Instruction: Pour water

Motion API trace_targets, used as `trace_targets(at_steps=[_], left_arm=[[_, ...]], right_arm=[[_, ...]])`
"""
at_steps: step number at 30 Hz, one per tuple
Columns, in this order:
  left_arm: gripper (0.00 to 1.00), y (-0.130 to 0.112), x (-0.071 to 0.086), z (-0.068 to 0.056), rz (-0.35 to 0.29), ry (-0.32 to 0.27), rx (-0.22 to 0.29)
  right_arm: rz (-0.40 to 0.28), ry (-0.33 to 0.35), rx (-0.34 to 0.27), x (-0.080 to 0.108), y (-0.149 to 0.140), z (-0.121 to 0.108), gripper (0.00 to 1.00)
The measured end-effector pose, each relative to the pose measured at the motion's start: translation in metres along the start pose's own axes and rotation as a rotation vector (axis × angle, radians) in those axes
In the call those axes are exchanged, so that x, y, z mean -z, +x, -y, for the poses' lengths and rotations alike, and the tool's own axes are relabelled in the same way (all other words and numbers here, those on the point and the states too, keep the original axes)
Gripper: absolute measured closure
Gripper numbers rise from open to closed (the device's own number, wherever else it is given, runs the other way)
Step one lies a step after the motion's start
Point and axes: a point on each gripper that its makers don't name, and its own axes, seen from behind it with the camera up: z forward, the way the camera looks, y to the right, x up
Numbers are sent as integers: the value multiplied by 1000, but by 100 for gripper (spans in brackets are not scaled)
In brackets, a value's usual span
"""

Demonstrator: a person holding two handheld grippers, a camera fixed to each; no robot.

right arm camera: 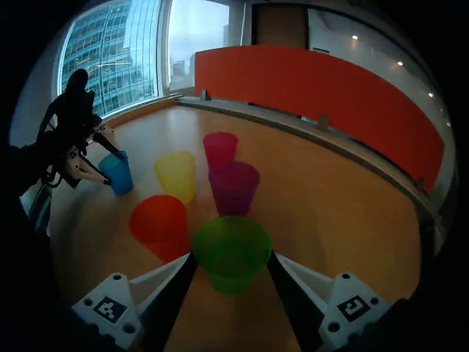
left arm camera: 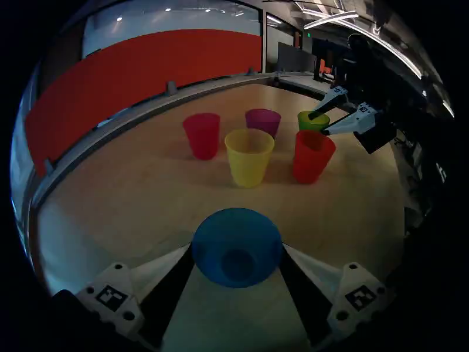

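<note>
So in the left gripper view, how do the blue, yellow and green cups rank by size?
1. blue cup
2. yellow cup
3. green cup
Blue is nearest the camera and green farthest, so real sizes may be alike.

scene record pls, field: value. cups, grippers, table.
surface: wooden table
left gripper: shut on blue cup, which stands upright on the table
right gripper: shut on green cup
free cups: yellow cup, orange cup, pink cup, purple cup; all upright, clustered mid-table
water: none discernible
backdrop: red partition along the table's far edge
</note>
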Motion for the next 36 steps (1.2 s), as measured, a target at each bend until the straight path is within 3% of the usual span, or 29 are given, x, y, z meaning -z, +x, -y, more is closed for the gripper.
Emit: trace_targets(at_steps=[21, 36], left_arm=[[5, -21, 11, -3, 19, 18, 47], [5, -23, 21, -4, 9, 27, 62]], right_arm=[[-10, -12, -14, 3, -12, 0, 12], [-13, -18, -14, 6, -16, 2, 8]])
